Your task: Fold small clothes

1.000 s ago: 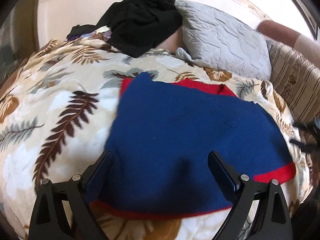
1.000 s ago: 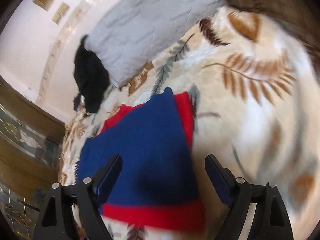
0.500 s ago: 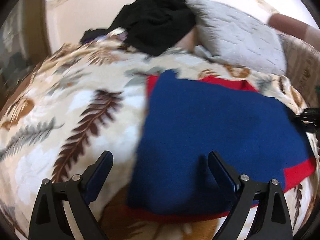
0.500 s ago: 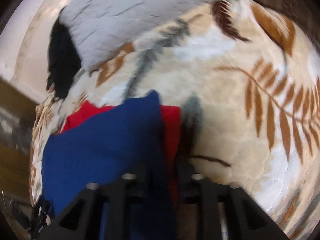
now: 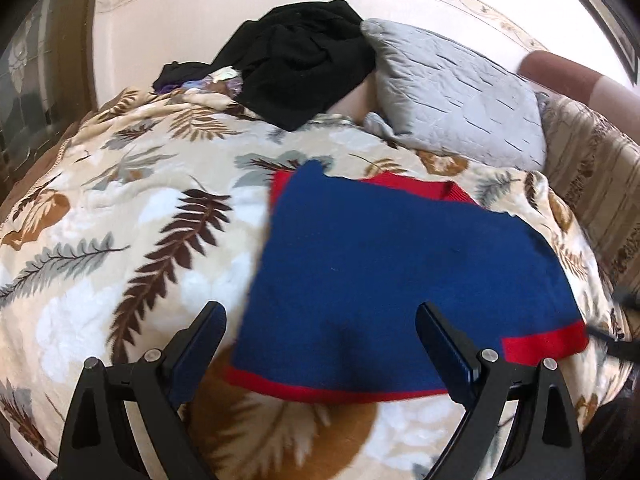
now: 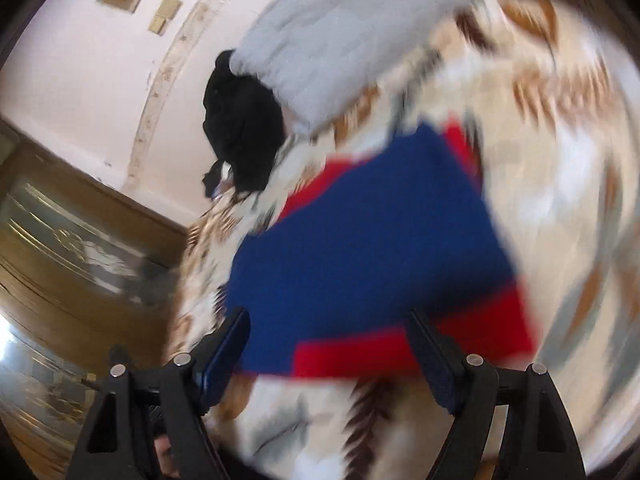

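Observation:
A small blue garment with red trim [image 5: 400, 280] lies folded flat on the leaf-print blanket [image 5: 120, 240]. My left gripper [image 5: 320, 332] hovers over its near edge, jaws wide apart and holding nothing. In the blurred right wrist view the same blue and red garment [image 6: 368, 256] lies ahead of my right gripper [image 6: 328, 340]. Its jaws are opening over the red hem, and no pad presses on the cloth. A sliver of the right gripper shows dark at the left wrist view's right edge.
A heap of black clothes [image 5: 296, 60] lies at the head of the bed beside a grey quilted pillow [image 5: 452, 92]. A striped cushion [image 5: 592, 176] sits at the right. A wooden and glass cabinet [image 6: 60, 264] stands left of the bed.
The right gripper shut on the garment's edge half a second ago and has let go, its jaws wide again, pulled back. The left gripper shifted slightly and stayed open.

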